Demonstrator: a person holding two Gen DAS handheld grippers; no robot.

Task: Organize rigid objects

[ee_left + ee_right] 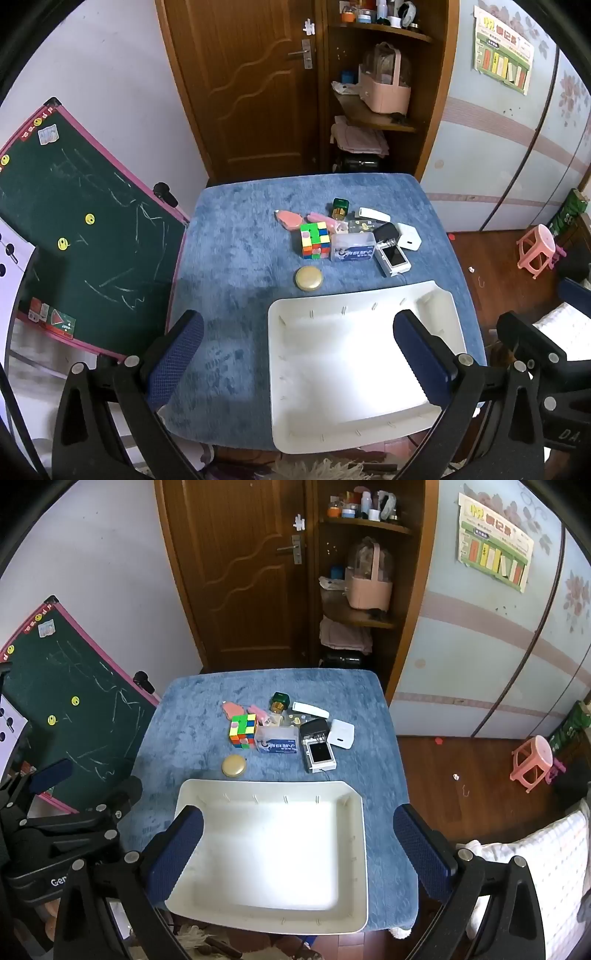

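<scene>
Both tongs hang with their blue pads spread wide and nothing between them: the left tongs [299, 363] over the near left part of the worktop [236, 258], the right tongs [299, 843] over the white tray [273, 786]. They tilt downward toward the worktop, which looks like a ready stance before any first pick.

The tray lies empty at the near edge of the blue-covered worktop, probably as the place to gather things. Its near rim looks to run slightly past the worktop edge, so a hard push there could tip it.

The things to sort sit in a tight cluster beyond the tray: a colour cube [243, 731], a clear box with a blue label [277, 740] touching it, a small white device with a dark screen [320, 756], a white charger [341, 733], a black block [313, 726], a green-capped bottle [280, 700], pink pieces [232, 708] and a white bar [310, 709].

A round tan tin [233, 765] lies alone between cluster and tray, with open cloth all round, so it seems the easiest first grab. The left half of the worktop is bare and gives free room; a chalkboard [74, 709] stands close by that side
</scene>
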